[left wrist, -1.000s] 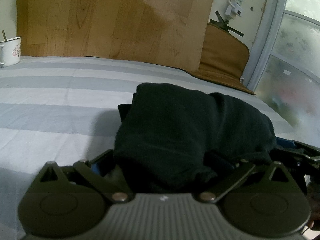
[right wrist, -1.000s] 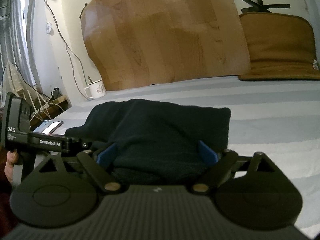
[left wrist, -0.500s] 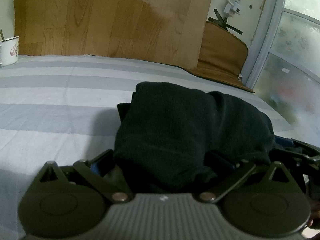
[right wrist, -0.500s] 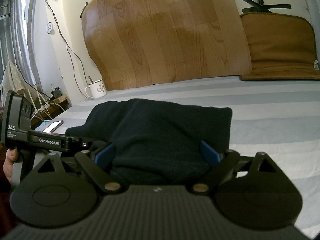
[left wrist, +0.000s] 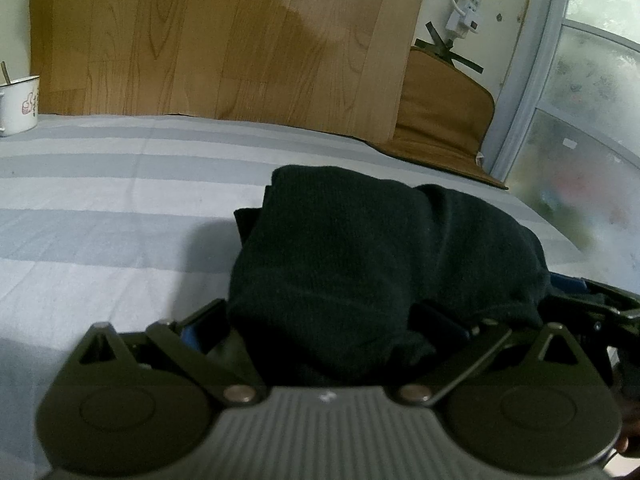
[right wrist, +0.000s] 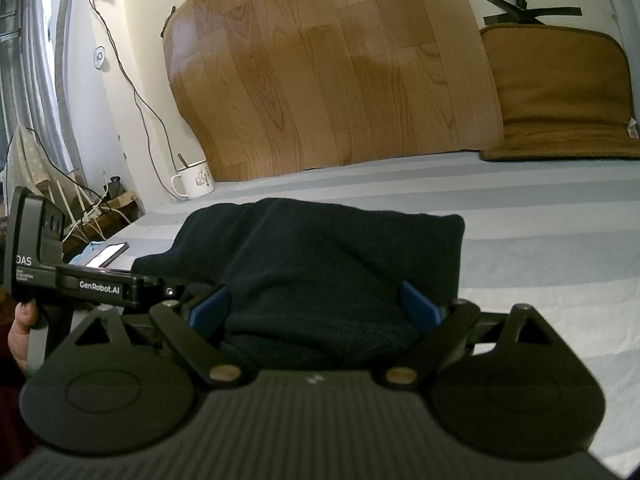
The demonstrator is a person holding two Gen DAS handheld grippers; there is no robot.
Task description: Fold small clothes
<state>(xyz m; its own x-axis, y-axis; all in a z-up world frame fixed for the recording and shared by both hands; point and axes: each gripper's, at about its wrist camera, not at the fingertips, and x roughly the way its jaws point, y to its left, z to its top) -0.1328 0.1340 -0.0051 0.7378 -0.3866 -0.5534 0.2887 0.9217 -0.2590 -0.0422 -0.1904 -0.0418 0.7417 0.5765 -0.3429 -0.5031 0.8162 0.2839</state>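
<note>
A folded black garment lies bunched on the grey-and-white striped sheet. In the left wrist view its near end fills the space between the spread fingers of my left gripper, which is open. In the right wrist view the same black garment sits between the wide-apart blue pads of my right gripper, which is also open. Both grippers are at the garment's near edge, side by side. The left gripper's body shows at the left of the right wrist view, held by a hand.
A white mug with a spoon stands at the sheet's far left edge. A wood-pattern sheet and a brown cushion lean on the back wall. A phone and cables lie off the left side. A frosted window is on the right.
Almost nothing has changed. Both views have shifted very slightly, and the garment and the open fingers keep the same arrangement.
</note>
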